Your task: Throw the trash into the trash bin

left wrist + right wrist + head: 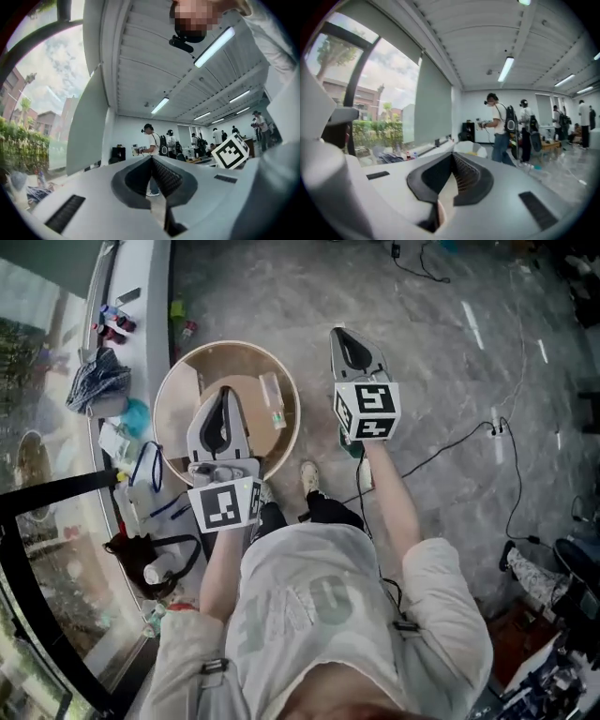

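Over the upward-open trash bin (pixel 230 343), left tongs (pixel 225 393) closed, empty; right tongs (pixel 338 332) beside it, likewise closed, both pointing forward.

Round tan trash bin (pixel 173 404) stands open on floor, clear trash (pixel 273 399) inside.

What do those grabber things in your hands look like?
The left gripper and right gripper are pale grey wedges with black ribbed pads inside. Each carries a white cube with black square markers. The shirt is light and short-sleeved.
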